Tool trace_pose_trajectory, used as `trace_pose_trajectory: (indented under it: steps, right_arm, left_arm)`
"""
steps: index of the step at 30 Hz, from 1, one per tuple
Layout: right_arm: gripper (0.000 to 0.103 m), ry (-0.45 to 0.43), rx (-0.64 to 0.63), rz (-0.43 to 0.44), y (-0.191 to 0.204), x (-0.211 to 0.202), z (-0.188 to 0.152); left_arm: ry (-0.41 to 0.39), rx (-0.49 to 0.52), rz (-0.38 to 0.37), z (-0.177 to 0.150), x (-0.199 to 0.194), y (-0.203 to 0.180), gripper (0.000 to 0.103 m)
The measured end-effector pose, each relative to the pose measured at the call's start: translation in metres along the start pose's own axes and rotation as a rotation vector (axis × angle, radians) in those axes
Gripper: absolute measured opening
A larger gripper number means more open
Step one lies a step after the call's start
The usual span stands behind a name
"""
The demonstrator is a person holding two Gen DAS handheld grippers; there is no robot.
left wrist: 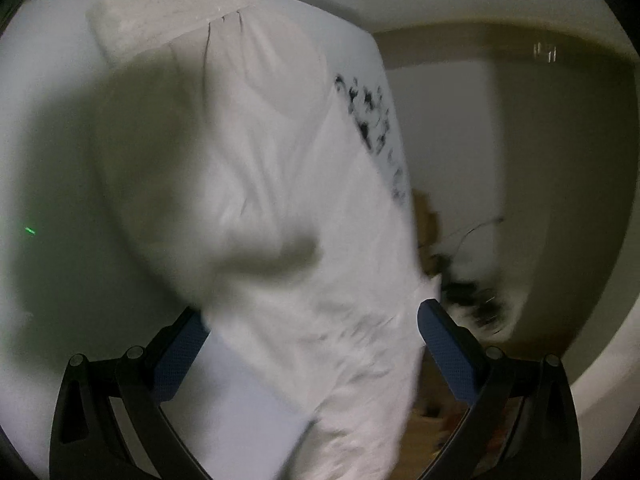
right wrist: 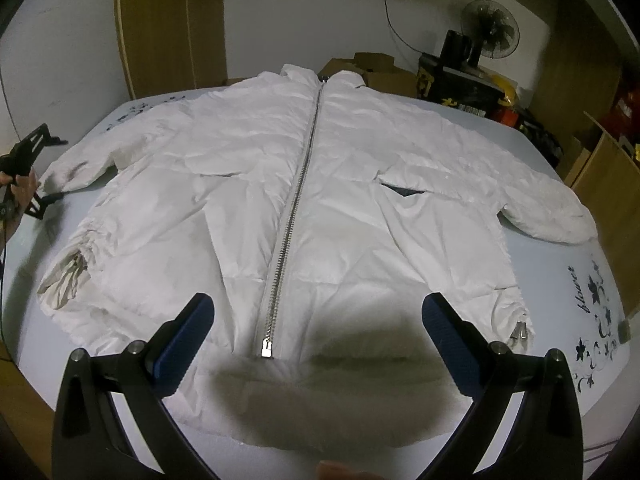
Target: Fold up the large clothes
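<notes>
Clearly, your left gripper gaped wide, empty, over the jacket's blurred sleeve near the bed's left edge. Your right gripper hung open above the hem; puffy, light, slippery — pinch sleeve cuffs.

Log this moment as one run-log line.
stage: pre-fold | jacket: flat on bed, zipped, front up | left gripper: open at left sleeve | right gripper: open over hem
</notes>
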State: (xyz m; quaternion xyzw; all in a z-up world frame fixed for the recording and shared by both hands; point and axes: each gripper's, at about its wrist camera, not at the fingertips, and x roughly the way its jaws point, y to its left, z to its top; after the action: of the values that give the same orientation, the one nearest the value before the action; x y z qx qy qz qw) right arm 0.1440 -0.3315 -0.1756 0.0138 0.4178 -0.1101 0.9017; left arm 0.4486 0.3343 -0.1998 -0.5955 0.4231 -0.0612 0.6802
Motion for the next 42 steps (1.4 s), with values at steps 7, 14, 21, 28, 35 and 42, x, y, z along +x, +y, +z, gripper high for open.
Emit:
trace_pose_trajectory:
  steps: [7, 14, 21, 28, 35, 42]
  right_arm:
    - [0.103, 0.02, 0.014, -0.013, -0.005, 0.007, 0.0]
    - [0.103, 0.042, 0.044, -0.02, -0.014, 0.014, -0.002]
    - [0.099, 0.116, 0.1, 0.081, -0.026, 0.025, 0.003]
    - [0.1, 0.232, 0.18, 0.29, -0.024, 0.05, 0.083]
    - [0.061, 0.239, 0.129, 0.243, 0.089, 0.157, 0.213]
    - [0.065, 0.422, 0.064, 0.269, 0.205, 0.277, 0.235]
  left_arm:
    - [-0.015, -0.02, -0.003, 0.015, 0.024, -0.014, 0.099]
    - [-0.046, 0.138, 0.208, 0.011, 0.032, -0.024, 0.015]
    - [-0.238, 0.467, 0.314, -0.025, 0.018, -0.088, 0.007]
    - [-0.398, 0.827, 0.354, -0.094, 0.003, -0.185, 0.007]
    - [-0.448, 0.933, 0.287, -0.158, -0.002, -0.253, 0.007]
    - [-0.461, 1.081, 0.289, -0.248, 0.004, -0.291, 0.007]
